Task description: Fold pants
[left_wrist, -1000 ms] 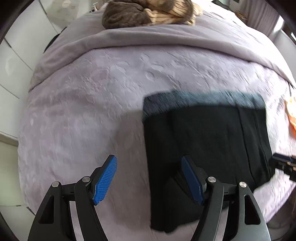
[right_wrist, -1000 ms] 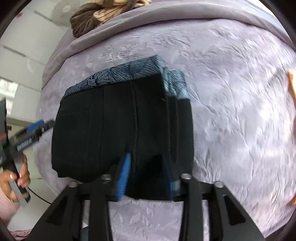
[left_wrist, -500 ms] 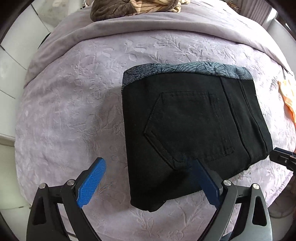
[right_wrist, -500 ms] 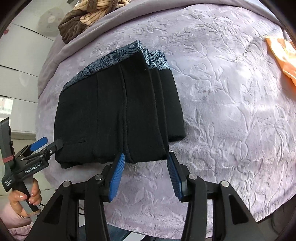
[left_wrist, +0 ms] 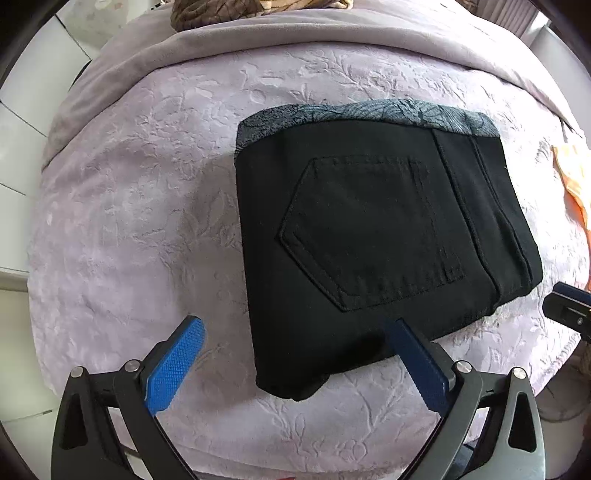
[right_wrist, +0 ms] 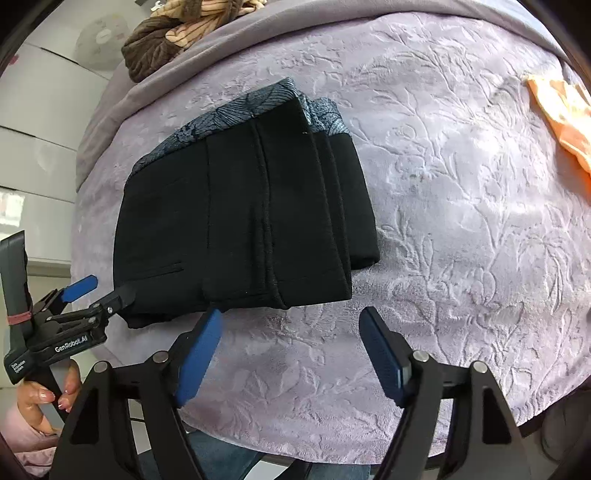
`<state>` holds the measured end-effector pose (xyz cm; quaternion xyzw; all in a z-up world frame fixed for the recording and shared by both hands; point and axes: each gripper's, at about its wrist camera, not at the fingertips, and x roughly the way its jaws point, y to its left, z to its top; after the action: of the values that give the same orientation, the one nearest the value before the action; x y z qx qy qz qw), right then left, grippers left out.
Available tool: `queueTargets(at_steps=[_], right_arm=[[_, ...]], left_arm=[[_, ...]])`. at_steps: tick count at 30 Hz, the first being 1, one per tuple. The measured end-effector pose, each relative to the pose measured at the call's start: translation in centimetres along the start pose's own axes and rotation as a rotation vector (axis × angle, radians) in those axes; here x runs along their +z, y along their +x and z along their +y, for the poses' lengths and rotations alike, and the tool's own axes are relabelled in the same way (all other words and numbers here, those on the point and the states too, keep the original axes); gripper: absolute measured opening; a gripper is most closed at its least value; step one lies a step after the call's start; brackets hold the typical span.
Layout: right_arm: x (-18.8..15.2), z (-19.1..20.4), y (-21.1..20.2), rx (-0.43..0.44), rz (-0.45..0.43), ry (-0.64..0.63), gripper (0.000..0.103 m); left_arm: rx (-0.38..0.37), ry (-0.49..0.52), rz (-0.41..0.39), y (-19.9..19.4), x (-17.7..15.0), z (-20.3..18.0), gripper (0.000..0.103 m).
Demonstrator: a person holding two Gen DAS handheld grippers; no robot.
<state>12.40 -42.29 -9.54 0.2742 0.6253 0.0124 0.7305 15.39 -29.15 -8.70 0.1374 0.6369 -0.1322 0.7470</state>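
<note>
The folded pants (left_wrist: pixel 369 240) lie on the bed (left_wrist: pixel 129 221) just beyond both tongs, left (left_wrist: pixel 295 363) and right (right_wrist: pixel 290 347) (each spread wide, holding nothing).

Counts only — 1 pair of black pants (left_wrist: pixel 369 236), folded into 1 stack, w/ 1 back pocket (left_wrist: pixel 365 229) showing on top and 1 patterned grey-blue waistband strip (left_wrist: pixel 369 112) along the far edge. 2 grippers: left gripper (left_wrist: pixel 295 365) and right gripper (right_wrist: pixel 291 350), each w/ 2 blue-padded fingers, so 4 pads total, all spread apart and holding nothing. 1 hand (right_wrist: pixel 44 395) visible, on the left gripper's handle. 1 lilac embossed bedspread (right_wrist: pixel 461 221). 1 orange cloth (right_wrist: pixel 561 118) at the right edge. 1 brown-and-tan striped heap (right_wrist: pixel 173 33) at the far end — can't tell how many items are in it.
</note>
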Motion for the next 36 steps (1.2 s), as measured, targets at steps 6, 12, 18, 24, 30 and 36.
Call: queueTargets(at_steps=[6,12,18,24,30,36], right_arm=[[-0.2,0.3,-0.3,-0.007,-0.004,-0.008,0.082],[-0.5,-0.1,-0.3,-0.004,0.007,0.007,0.083],[-0.8,-0.7,-0.3,0.001,0.014,0.026,0.083],[-0.7,-1.0,-0.4,0.001,0.018,0.029,0.083],[-0.6,-1.4,-0.4,0.003,0.027,0.033,0.083],[-0.5,-1.7,-0.2,0.004,0.038,0.032,0.083]], left_arm=[[0.009,-0.008,0.010,-0.3,-0.3,-0.1,0.102],[0.021,-0.019,0.014,-0.4,-0.3,0.0,0.102],[0.032,-0.029,0.022,-0.3,0.0,0.1,0.102],[0.026,-0.033,0.027,-0.2,0.3,0.0,0.102],[0.020,-0.049,0.034,0.0,0.7,0.2,0.102],[-0.004,-0.088,0.044,0.4,1.3,1.2,0.102]])
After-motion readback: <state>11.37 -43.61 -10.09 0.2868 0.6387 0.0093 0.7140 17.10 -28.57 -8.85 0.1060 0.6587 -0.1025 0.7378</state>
